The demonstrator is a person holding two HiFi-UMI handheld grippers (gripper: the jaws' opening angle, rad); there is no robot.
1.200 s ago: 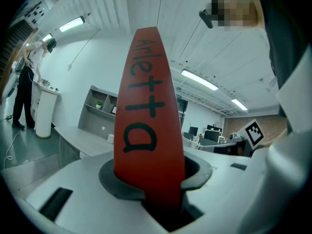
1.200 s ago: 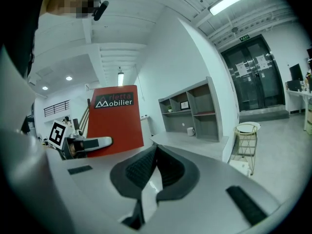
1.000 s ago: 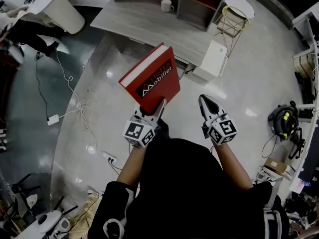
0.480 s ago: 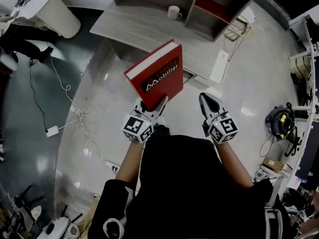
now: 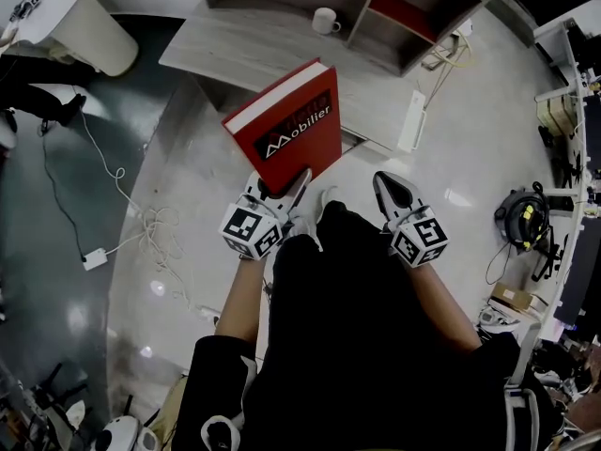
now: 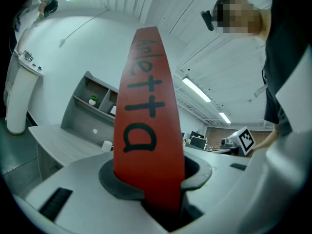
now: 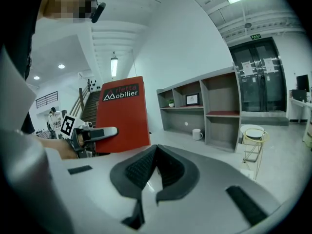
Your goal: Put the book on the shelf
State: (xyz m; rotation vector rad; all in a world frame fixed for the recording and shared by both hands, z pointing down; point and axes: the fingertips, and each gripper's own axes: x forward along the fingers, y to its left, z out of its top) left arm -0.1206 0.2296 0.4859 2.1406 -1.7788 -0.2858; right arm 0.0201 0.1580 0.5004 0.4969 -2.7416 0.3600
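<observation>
Book [image 5: 286, 130], red, its cover lettered "Mobilier", is clamped at its lower edge by the left gripper [image 5: 282, 192]; the right gripper [image 5: 387, 182] has its jaws pressed together, empty.

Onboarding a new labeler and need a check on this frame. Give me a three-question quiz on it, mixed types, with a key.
1. True or false: the right tool is shut with nothing between its jaws.
2. Which holds the red book? A) the left tool B) the right tool C) both
3. Fill in: on the desk, near the shelf unit, stands a white ____.
Key: 1 true; 2 A; 3 mug.
</observation>
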